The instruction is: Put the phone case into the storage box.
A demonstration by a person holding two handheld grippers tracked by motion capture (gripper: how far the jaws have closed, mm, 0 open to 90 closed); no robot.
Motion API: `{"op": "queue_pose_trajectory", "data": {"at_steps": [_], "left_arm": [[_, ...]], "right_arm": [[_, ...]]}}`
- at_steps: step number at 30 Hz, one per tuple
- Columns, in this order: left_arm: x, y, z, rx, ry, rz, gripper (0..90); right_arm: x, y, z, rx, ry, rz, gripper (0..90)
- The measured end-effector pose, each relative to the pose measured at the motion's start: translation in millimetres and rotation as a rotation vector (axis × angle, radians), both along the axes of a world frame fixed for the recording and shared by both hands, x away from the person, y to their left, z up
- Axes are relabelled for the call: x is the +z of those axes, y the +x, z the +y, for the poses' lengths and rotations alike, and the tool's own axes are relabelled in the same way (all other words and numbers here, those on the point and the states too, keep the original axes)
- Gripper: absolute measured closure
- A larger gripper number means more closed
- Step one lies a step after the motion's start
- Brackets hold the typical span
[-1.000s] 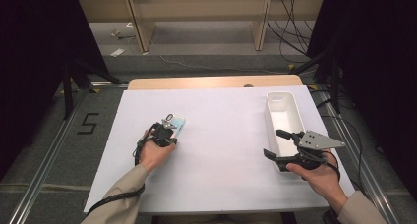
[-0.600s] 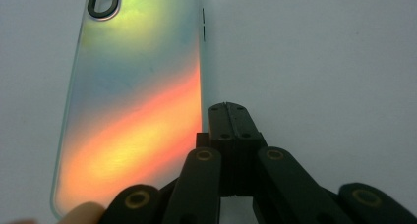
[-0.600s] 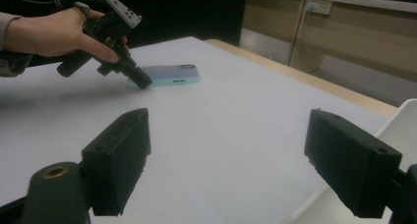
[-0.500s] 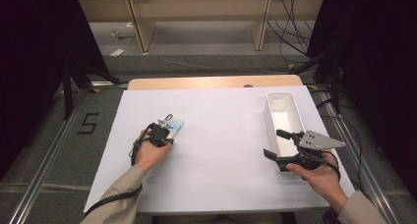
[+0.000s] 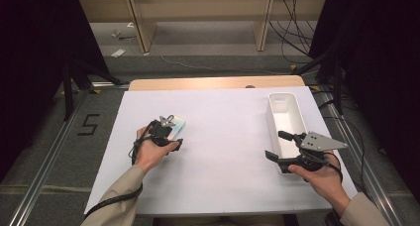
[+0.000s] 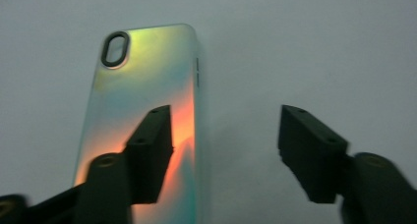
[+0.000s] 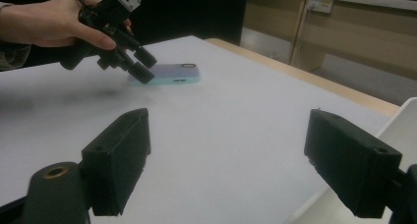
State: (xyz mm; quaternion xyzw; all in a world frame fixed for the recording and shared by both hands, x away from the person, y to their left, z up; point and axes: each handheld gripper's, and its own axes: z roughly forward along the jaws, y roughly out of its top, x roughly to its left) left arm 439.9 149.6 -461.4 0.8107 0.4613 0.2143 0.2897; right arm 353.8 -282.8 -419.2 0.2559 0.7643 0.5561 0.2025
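Left gripper [image 5: 171, 137] just opened wide over the phone case [image 6: 147, 111]. Right gripper [image 5: 280, 145] held open by the white bin [image 5: 287, 112].

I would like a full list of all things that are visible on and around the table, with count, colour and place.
phone case: one, iridescent green and orange, flat on the table's left part
bin: one, white, long, at the table's right edge
table: one, white cover on a wooden top
shelf unit: one, light wood, behind the table
left gripper: one, black, fingers open over the phone case, jaws just opened
right gripper: one, black, fingers open beside the bin
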Motion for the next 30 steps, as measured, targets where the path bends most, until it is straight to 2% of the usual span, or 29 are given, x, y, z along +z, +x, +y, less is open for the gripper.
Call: {"op": "queue_pose_trajectory", "data": {"at_steps": [2, 5, 8, 10, 15, 18, 23, 29, 30], "left_arm": [[2.9, 3.5, 1.9, 0.015, 0.010, -0.015, 19.0], [7.6, 10.4, 6.7, 0.032, 0.031, -0.028, 13.7], [9.8, 20.4, 10.2, 0.039, 0.059, -0.011, 3.2], [10.1, 26.6, 12.0, 0.035, 0.072, -0.001, 1.3], [4.1, 38.5, 14.2, -0.005, 0.117, 0.052, 0.0], [0.9, 42.8, 15.3, -0.013, 0.131, 0.073, 0.0], [-3.1, 49.2, 17.4, -0.033, 0.184, 0.126, 1.8], [-6.8, 53.1, 19.1, -0.035, 0.210, 0.158, 2.7], [-7.3, 53.9, 19.6, -0.036, 0.204, 0.166, 2.6]], "right_arm": [[-0.1, 0.2, 0.1, 0.000, 0.000, 0.004, 18.3], [0.0, 0.8, -0.3, -0.003, 0.001, 0.003, 18.3], [0.3, 1.3, -0.6, -0.004, 0.003, 0.003, 18.2], [0.6, 1.9, -0.8, -0.008, 0.005, -0.006, 18.2], [0.7, 2.3, -1.1, -0.012, 0.008, -0.006, 18.2], [0.7, 2.2, -1.2, -0.013, 0.008, -0.007, 18.2], [0.9, 2.2, -1.2, -0.013, 0.009, -0.009, 18.3], [1.1, 2.0, -1.1, -0.013, 0.010, -0.010, 18.3], [1.1, 2.1, -1.1, -0.012, 0.010, -0.010, 18.3]]}}
